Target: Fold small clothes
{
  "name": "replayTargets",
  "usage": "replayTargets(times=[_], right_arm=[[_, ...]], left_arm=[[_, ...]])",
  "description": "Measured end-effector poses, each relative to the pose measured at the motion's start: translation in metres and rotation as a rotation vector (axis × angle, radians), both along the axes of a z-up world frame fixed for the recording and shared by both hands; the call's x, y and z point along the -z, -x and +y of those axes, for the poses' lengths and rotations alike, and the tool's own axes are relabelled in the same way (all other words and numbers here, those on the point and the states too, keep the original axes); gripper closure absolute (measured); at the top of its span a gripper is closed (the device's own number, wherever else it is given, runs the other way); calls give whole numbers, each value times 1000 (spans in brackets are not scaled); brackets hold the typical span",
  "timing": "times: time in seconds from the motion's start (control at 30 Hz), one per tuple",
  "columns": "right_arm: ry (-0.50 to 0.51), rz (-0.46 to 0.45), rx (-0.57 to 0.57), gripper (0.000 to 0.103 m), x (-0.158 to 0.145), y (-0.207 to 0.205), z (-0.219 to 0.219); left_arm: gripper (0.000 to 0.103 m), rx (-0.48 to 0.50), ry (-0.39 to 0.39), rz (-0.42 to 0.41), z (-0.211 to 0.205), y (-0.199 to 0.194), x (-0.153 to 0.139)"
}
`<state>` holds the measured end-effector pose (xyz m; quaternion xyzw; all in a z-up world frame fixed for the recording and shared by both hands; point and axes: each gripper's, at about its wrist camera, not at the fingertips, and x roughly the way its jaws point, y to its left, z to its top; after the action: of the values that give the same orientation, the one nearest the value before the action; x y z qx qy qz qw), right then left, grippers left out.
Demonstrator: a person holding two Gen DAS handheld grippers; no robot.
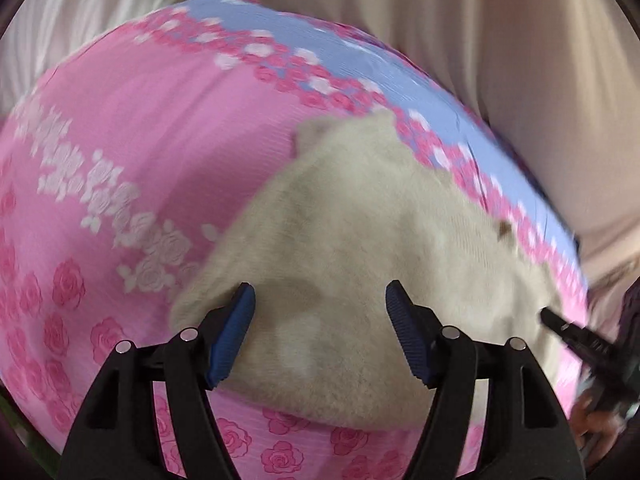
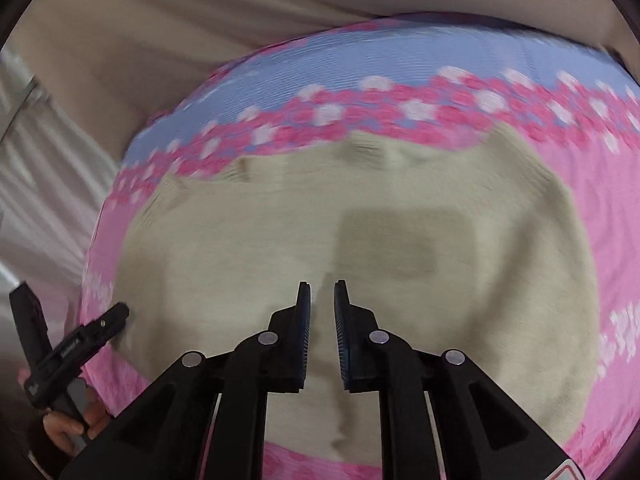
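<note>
- My left gripper [image 1: 320, 300] hangs with its blue-padded jaws spread wide, nothing between them, just over the cream knit garment [image 1: 360, 272].
- My right gripper [image 2: 322, 300] has its jaws nearly together with a thin gap; I see no fabric pinched there.
- The garment lies spread on the pink rose-print sheet [image 1: 132, 140], filling the centre of the right wrist view.
- A blue band [image 2: 360, 64] of the sheet runs at 12 o'clock beyond the garment.
- Beige curtain [image 2: 200, 0] hangs behind.
- The left gripper shows at 8 o'clock in the right wrist view, beside the garment's edge.
</note>
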<state>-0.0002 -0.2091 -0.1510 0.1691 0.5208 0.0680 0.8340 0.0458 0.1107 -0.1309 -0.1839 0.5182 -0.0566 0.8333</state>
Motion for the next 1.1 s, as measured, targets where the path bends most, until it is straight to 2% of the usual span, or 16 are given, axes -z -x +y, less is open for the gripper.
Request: replayTargets(times=[0.07,0.1,0.13,0.17,0.23,0.33,0.47,0.53,0.63,0.73,0.83,0.87,0.93,1.0,1.1], right_arm=[[53,82,-58,91,32,-18,24],[77,87,-59,91,42,-21,29],[95,59,-45,91,37,-22,32],[100,75,-43,88,31,-23,37],[40,31,-58,88,11,-20,43],[51,-18,-118,88,-8,-23,65],[119,59,-152,89,24,-48,88],[122,90,-153,89,37,-56,91],[107,66,-147,89,16,-60,98],[78,27,-207,89,-1,-63,119],[170,105,-281,89,31,-83,152],[184,82,-280,89,37,-88,158],[165,108,-242,88,33,-96,157],[61,70,-204,87,14,-91,147],[87,-3,-158,87,-7,-67,127]], left_arm=[[37,-13,14,42,10,-3,11],[37,-7,13,67,14,-5,18],[38,-9,2,84,18,-5,22],[39,-13,9,94,22,-4,25],[38,-23,47,76,28,3,18],[33,-37,96,40,37,13,7],[32,-118,239,84,58,25,21],[31,-144,282,91,65,30,24],[30,-158,266,132,73,37,32],[30,-188,298,160,83,46,40],[30,-184,320,167,82,48,44],[29,-180,330,161,80,47,44],[25,-184,360,167,79,44,48],[19,-225,395,171,80,39,52],[18,-249,464,157,77,29,56]])
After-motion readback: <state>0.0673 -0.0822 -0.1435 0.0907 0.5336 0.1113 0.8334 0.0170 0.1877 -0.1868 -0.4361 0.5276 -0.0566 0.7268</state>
